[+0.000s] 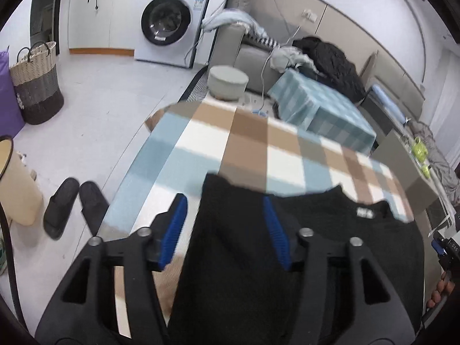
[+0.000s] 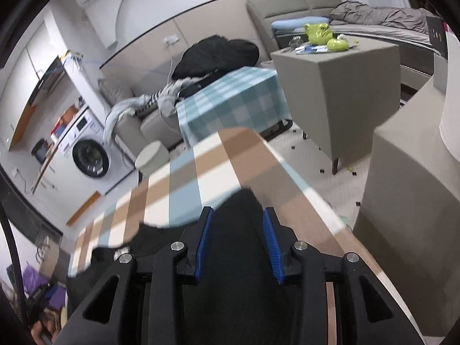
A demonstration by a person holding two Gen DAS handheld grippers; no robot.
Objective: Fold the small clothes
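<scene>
A small black garment lies flat on the table with the brown, white and blue checked cloth. Its white neck label shows at the right. My left gripper is open, its blue pads either side of the garment's left sleeve end, just above it. In the right wrist view my right gripper is open over the garment's other sleeve, the jaws straddling the black cloth above the checked table.
Black slippers and a beige bin stand on the floor left of the table. A woven basket, a washing machine, a round stool, a sofa with clothes and a grey cabinet surround it.
</scene>
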